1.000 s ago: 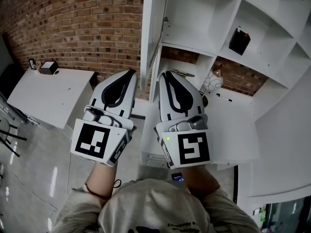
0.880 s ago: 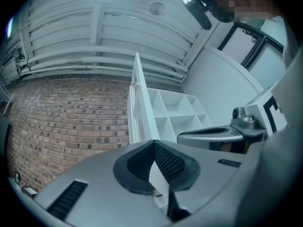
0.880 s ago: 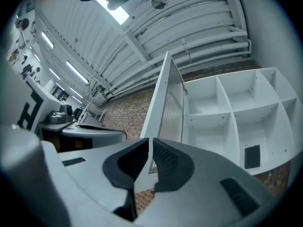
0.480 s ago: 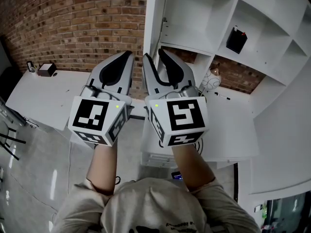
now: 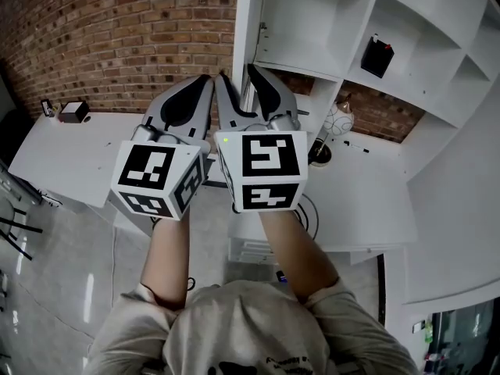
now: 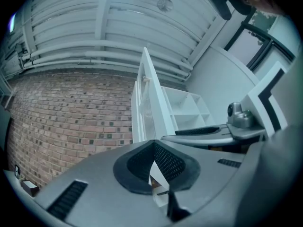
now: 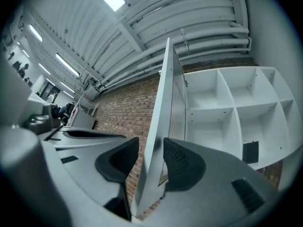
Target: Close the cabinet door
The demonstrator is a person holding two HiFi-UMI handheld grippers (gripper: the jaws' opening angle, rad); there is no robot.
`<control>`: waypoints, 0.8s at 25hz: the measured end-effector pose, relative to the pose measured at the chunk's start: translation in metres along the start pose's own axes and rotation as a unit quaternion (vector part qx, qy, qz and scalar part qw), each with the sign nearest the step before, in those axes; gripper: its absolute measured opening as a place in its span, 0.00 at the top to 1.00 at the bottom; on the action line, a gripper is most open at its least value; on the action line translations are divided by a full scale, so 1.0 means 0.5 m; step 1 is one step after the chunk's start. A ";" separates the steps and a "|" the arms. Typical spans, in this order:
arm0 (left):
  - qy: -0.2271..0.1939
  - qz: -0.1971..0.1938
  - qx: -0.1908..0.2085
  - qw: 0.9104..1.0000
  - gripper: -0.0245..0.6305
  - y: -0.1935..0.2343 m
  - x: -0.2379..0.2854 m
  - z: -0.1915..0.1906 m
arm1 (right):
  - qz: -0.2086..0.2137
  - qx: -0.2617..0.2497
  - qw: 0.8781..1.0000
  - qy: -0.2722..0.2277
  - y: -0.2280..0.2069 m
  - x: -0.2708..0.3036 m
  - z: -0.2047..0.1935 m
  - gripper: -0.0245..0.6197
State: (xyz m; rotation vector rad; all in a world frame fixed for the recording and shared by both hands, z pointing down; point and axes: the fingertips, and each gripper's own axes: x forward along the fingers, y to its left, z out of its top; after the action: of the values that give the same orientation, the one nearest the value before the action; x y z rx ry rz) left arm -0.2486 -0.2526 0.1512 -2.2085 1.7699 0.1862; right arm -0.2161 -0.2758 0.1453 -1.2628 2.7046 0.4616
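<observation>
The white cabinet door [image 5: 244, 30] stands open, edge-on to me, hinged to the white shelf unit [image 5: 328, 22]. My right gripper [image 5: 236, 75] is raised at the door's free edge. Its jaws are opening, and the door edge [image 7: 158, 122] runs between its two dark pads [image 7: 182, 162]. A gap shows between the left pad and the door. My left gripper [image 5: 205, 81] hangs close beside it on the left, shut with its tips together [image 6: 154, 143] and nothing in it; the door [image 6: 151, 103] rises just beyond.
A black box [image 5: 376, 55] sits in one shelf compartment. A round patterned vase [image 5: 341, 119] stands on the white table [image 5: 375, 209] below the shelves. A white desk [image 5: 78, 158] with a small black device [image 5: 76, 110] stands left, against the brick wall [image 5: 133, 30].
Both grippers moved up and forward to the door's edge. The right gripper's jaws went from shut to wide apart, now straddling the door edge. The left stayed shut.
</observation>
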 end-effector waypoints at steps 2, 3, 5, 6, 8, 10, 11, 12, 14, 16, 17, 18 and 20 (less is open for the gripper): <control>0.000 -0.003 0.001 1.000 0.95 -0.003 -0.003 -0.001 | -0.016 -0.006 1.000 0.003 -0.005 0.002 -0.007 0.72; 0.000 -0.005 0.002 1.000 0.95 -0.004 -0.005 -0.002 | -0.024 -0.005 1.000 0.003 -0.009 0.003 -0.011 0.72; 0.001 -0.009 0.001 1.000 0.95 -0.006 -0.010 -0.006 | -0.032 0.006 0.999 0.001 -0.013 0.002 -0.015 0.72; 0.001 -0.012 0.000 1.000 0.95 -0.007 -0.011 -0.008 | -0.034 0.008 0.999 0.001 -0.014 0.000 -0.016 0.72; 0.002 -0.020 -0.002 1.000 0.95 -0.013 -0.009 -0.011 | -0.041 0.003 0.999 0.001 -0.016 -0.005 -0.014 0.74; 0.001 -0.030 -0.005 1.000 0.95 -0.024 -0.005 -0.013 | -0.052 -0.005 0.999 -0.001 -0.023 -0.014 -0.013 0.78; -0.001 -0.036 -0.007 0.999 0.95 -0.031 -0.003 -0.013 | -0.058 -0.006 0.998 -0.002 -0.029 -0.020 -0.014 0.78; -0.002 -0.041 -0.008 0.999 0.95 -0.039 -0.001 -0.014 | -0.065 -0.004 0.998 -0.004 -0.038 -0.027 -0.015 0.79; -0.004 -0.055 -0.010 0.998 0.95 -0.056 0.005 -0.017 | -0.078 0.005 0.997 -0.004 -0.062 -0.041 -0.018 0.80; -0.005 -0.070 -0.013 0.997 0.95 -0.074 0.014 -0.020 | -0.084 0.019 0.996 -0.001 -0.086 -0.053 -0.021 0.81; -0.006 -0.078 -0.015 0.997 0.95 -0.083 0.020 -0.022 | -0.083 0.026 0.996 0.001 -0.096 -0.057 -0.022 0.81; -0.006 -0.085 -0.018 0.996 0.95 -0.092 0.026 -0.024 | -0.080 0.032 0.996 0.004 -0.104 -0.061 -0.024 0.81; -0.006 -0.101 -0.023 0.995 0.95 -0.113 0.042 -0.028 | -0.074 0.036 0.997 0.012 -0.118 -0.066 -0.026 0.82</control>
State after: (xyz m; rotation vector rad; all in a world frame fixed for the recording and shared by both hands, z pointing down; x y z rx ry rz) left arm -0.1901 -0.2657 0.1672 -2.3945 1.5387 0.1947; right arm -0.1495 -0.2918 0.1520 -1.4454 2.5961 0.3316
